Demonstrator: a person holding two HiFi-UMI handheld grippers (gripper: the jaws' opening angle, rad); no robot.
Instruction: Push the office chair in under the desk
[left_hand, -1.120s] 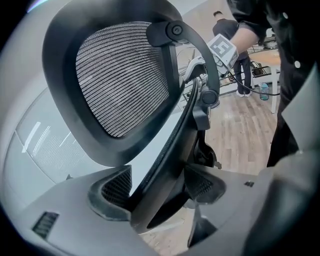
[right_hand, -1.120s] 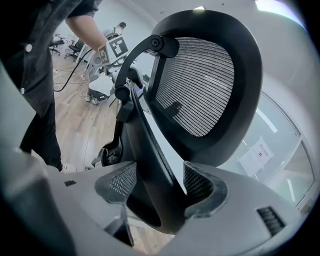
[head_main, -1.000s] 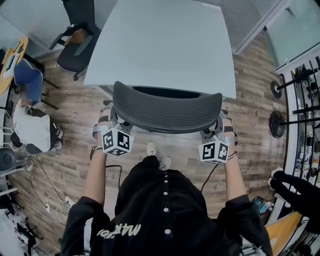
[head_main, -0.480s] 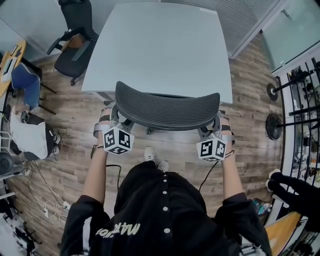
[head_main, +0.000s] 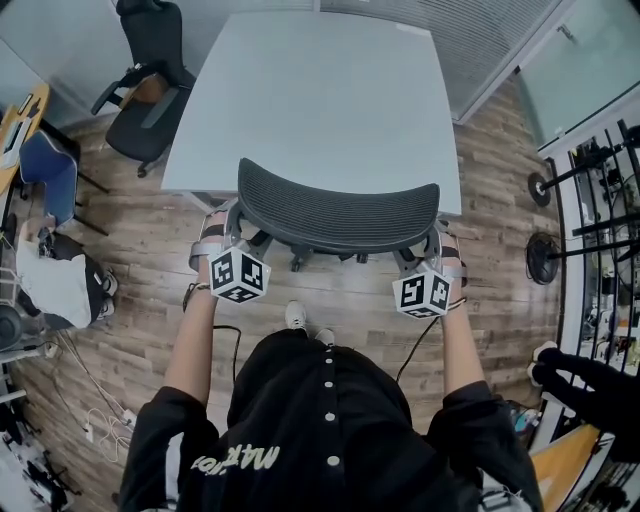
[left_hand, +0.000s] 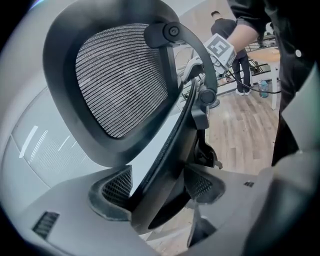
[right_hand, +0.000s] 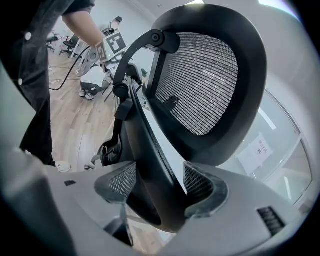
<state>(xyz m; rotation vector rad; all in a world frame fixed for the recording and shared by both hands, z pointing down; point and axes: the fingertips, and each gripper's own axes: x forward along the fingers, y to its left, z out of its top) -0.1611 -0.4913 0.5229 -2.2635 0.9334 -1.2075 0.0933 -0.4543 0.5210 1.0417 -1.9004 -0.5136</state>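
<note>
Item: office chair (head_main: 338, 215), black, with a mesh backrest (left_hand: 120, 80). It stands at the near edge of the pale desk (head_main: 320, 90). Its back is upright and just overlaps the desk's edge in the head view, and the seat is hidden, apparently under the top. Judged from this, the push is near its end. Holding: the left gripper (left_hand: 157, 192) pinches the dark outer frame at the backrest's left side, its ribbed pads (left_hand: 112, 187) pressed against the frame from either side. The right gripper (right_hand: 160, 187) is clamped in the same way on the frame at the right side, with pads (right_hand: 200, 185) bearing on it. The symmetric grip at the two ends of the backrest likely serves to drive the chair straight forward on its castors without swivelling, and both arms are extended ahead of the person. Surroundings: wood-plank floor (head_main: 140, 290); a second dark chair (head_main: 150, 90) well apart at the desk's far left corner. Writing: no maker's mark shows on the chair or desk. The marker cube (head_main: 238, 275) on each gripper carries only black-and-white square patterns. White lettering on the person's black top (head_main: 235, 460) is partly visible and not reliably legible. A small notice (right_hand: 259, 146) on the glass wall is too small to read.
</note>
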